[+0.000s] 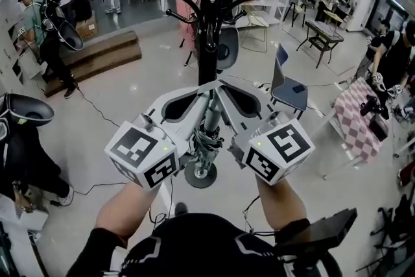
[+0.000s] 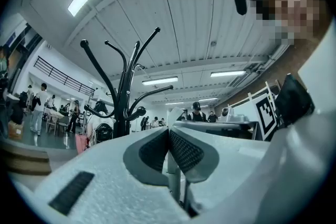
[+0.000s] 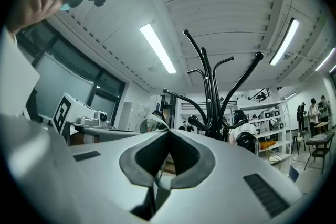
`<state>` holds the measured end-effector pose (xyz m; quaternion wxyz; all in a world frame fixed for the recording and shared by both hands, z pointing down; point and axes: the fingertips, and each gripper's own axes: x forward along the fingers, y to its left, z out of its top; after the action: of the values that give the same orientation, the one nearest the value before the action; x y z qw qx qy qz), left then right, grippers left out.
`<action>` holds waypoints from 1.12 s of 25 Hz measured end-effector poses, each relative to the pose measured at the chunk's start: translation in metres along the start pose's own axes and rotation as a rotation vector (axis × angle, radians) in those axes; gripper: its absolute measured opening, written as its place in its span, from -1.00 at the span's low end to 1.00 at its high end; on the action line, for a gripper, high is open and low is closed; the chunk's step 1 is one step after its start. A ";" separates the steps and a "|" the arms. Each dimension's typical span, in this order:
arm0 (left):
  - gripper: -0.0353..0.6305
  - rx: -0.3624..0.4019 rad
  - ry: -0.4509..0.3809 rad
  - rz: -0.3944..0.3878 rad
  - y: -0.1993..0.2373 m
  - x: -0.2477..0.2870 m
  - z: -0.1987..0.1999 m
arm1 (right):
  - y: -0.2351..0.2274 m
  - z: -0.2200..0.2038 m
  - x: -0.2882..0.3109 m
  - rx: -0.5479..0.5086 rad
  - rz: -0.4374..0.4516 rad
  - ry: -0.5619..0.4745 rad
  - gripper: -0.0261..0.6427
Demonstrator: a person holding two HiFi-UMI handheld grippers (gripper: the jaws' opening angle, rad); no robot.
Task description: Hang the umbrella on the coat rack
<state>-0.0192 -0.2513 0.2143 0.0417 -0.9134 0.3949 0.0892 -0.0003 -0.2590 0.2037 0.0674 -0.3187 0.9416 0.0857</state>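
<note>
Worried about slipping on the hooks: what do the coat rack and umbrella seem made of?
Coat rack: probably metal tube with a smooth black finish; faint highlights run along its thin curved arms. Umbrella: grey fabric, matte, bunched in soft folds; which fibre can't be told.

Glossy grey floor (image 1: 130, 107), coat rack (image 1: 209, 23) borne on a round base, blue chair (image 1: 288, 84) set right of the rack, wooden platform (image 1: 97, 52) laid to its left.

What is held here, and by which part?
The umbrella, held upright. The left claw and the right claw are both shut on its shaft near the upper end.
</note>
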 end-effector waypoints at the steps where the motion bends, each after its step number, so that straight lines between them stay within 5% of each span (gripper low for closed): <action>1: -0.86 -0.003 -0.002 -0.005 0.005 0.003 0.002 | -0.003 0.002 0.005 -0.003 -0.006 -0.001 -0.90; 28: -0.86 -0.024 -0.071 -0.116 0.064 0.051 0.030 | -0.068 0.021 0.062 -0.046 -0.154 -0.032 -0.89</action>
<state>-0.0354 -0.3265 0.1745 0.0498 -0.9315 0.3384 0.1239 -0.0056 -0.3446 0.1641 0.0817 -0.3904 0.9108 0.1069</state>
